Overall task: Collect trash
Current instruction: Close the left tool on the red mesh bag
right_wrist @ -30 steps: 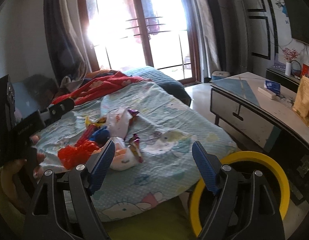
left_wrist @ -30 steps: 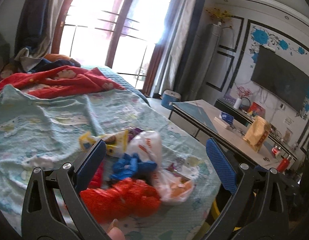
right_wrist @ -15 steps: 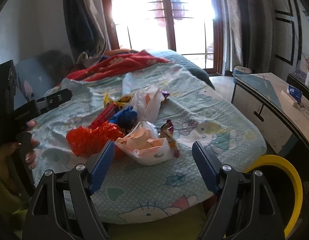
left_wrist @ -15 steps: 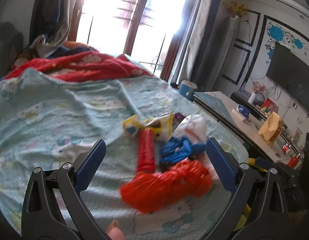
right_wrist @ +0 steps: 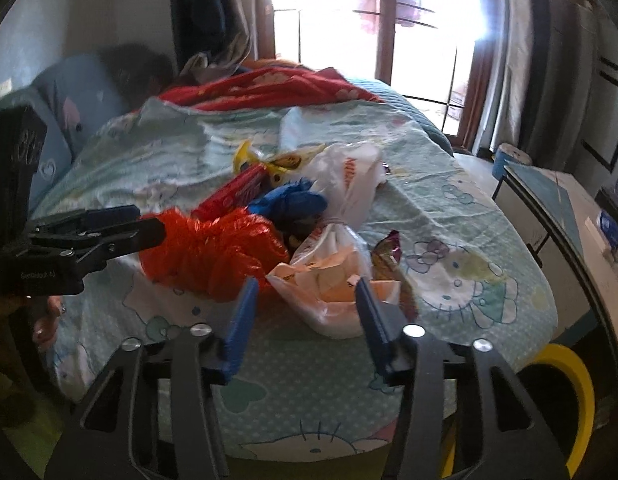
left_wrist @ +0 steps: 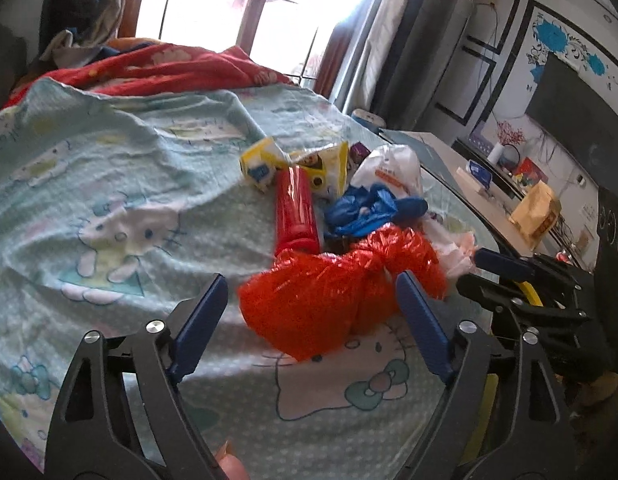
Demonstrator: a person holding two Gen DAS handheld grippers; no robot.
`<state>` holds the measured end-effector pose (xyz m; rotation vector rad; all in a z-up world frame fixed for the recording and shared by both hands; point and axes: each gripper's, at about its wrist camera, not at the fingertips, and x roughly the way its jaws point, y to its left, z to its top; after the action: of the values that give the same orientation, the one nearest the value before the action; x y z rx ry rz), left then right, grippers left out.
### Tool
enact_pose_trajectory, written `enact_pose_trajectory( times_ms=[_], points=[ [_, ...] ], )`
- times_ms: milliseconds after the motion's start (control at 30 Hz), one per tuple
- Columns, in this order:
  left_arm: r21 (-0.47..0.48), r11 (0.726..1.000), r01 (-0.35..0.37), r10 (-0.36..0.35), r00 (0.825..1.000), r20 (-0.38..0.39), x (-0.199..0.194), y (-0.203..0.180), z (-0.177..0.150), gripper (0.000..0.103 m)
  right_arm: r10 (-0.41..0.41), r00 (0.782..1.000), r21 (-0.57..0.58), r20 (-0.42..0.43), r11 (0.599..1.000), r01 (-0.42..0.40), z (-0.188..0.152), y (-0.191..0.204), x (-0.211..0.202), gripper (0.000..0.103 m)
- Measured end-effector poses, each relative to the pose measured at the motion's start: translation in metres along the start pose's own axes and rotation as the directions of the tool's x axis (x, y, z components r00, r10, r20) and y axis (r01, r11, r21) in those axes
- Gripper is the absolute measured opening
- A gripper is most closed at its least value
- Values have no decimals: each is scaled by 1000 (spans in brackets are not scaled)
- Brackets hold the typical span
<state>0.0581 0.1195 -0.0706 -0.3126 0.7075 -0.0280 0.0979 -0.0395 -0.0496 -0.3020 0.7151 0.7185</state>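
Observation:
A pile of trash lies on the light-blue cartoon bedsheet (left_wrist: 121, 216). A crumpled red plastic bag (left_wrist: 329, 292) sits nearest, and my left gripper (left_wrist: 311, 312) has its jaws closing around it; the left pad is still apart from the bag. Behind it lie a red tube (left_wrist: 295, 208), a blue bag (left_wrist: 373, 208) and yellow wrappers (left_wrist: 269, 160). My right gripper (right_wrist: 307, 300) is closing its jaws around a white bag with orange contents (right_wrist: 329, 280), and the pads are not pressing on it. The left gripper (right_wrist: 109, 228) shows beside the red bag (right_wrist: 213, 252).
A tied white bag (right_wrist: 349, 184) and a small snack wrapper (right_wrist: 389, 248) lie in the pile. A yellow-rimmed bin (right_wrist: 577, 380) stands below the bed's corner. A low table (left_wrist: 489, 200) with a brown paper bag (left_wrist: 535, 208) is to the right. A red blanket (left_wrist: 169, 68) lies behind.
Both grippers came down and closer to the pile. The left now frames the red bag, the right the white bag. Both pairs of jaws have narrowed, the right more.

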Motion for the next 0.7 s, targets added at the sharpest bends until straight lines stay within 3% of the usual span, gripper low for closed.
enact_pose_trajectory(
  times_ms=[133, 267, 333, 400, 500, 700],
  points=[
    [1, 1000, 9, -9, 1000, -15, 4, -1, -2, 66, 16, 1000, 6, -26, 1000, -16, -4, 0, 8, 19],
    [-8, 1000, 12, -12, 999, -34, 9, 0, -6, 56, 31, 999, 23, -16, 999, -30, -9, -1, 8, 13],
    [-13, 1000, 13, -13, 999, -41, 10, 1, -6, 46, 37, 999, 37, 4, 999, -37, -9, -4, 5, 10],
    [-13, 1000, 11, -12, 999, -40, 10, 2, -6, 25, 42, 999, 54, 30, 998, -44, -9, -8, 0, 8],
    [-7, 1000, 27, -27, 999, -31, 5, -1, -3, 10, 58, 996, 88, 73, 994, -64, -5, -15, -8, 7],
    [21, 997, 72, -73, 997, 21, -11, -11, 4, 5, 71, 987, 110, 146, 990, -88, 1, -19, -27, 6]
  ],
)
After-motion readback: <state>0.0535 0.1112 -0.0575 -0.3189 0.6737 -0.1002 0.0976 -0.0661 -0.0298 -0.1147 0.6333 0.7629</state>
